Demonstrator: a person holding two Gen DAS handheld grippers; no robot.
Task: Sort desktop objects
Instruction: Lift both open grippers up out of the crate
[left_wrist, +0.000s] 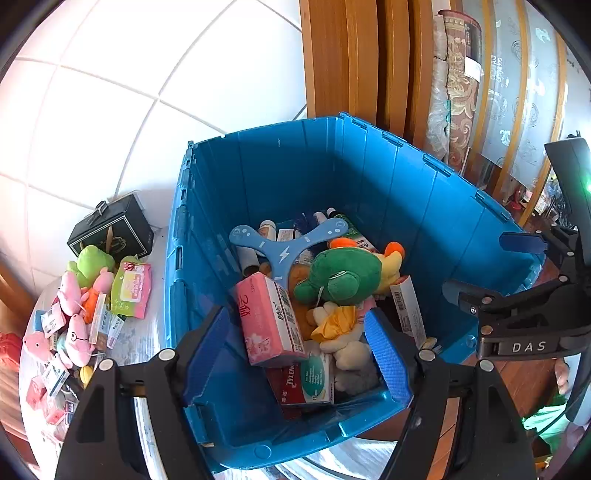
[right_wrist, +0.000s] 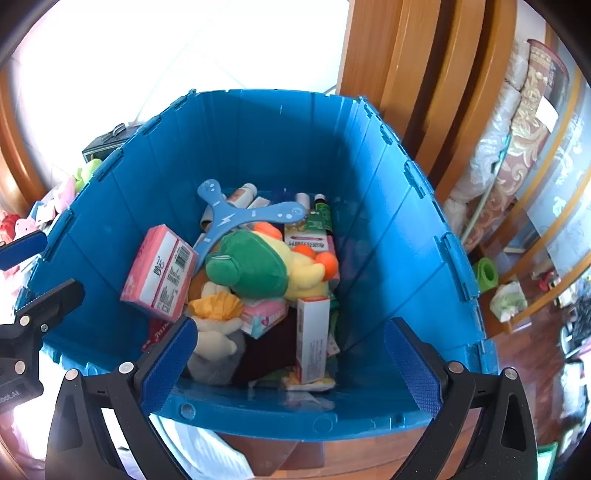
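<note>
Left hand-held gripper (left_wrist: 303, 350): jaws spread, nothing between the pads; blue pads frame the lower middle of the left wrist view, over the near rim of the crate.
Right hand-held gripper (right_wrist: 291, 369): jaws spread wide, empty; pads at lower left and lower right of the right wrist view, above the crate's near wall. Also seen at the right edge of the left wrist view.
Blue plastic crate (left_wrist: 369, 173): open-topped, fills the centre of both views; stands on the bench (left_wrist: 136, 347), a bare patch of which shows at lower left of the left wrist view.
Pink tissue pack (left_wrist: 271, 321): in the crate, tilted, leaning at the left side of the pile.
Green and yellow plush toy (left_wrist: 347, 275): lies on top of the pile, centre of the crate, orange parts at its right.
Blue three-armed boomerang (left_wrist: 284, 253): rests just behind the plush, one arm touching the tissue pack.
Tylenol box (left_wrist: 306, 380): near wall of the crate, partly under the tissue pack.
White carton (right_wrist: 314, 336): upright-tilted, lower centre of the right wrist view.
Bottles (right_wrist: 243, 194): at the far end of the crate, partly hidden.
Unsorted items: pink plush toys (left_wrist: 75, 325), a green plush (left_wrist: 92, 262) and a wet-wipe pack (left_wrist: 133, 290) lie on the bench left of the crate.
Black box (left_wrist: 110, 230): beside the crate's left wall, behind the toys.
</note>
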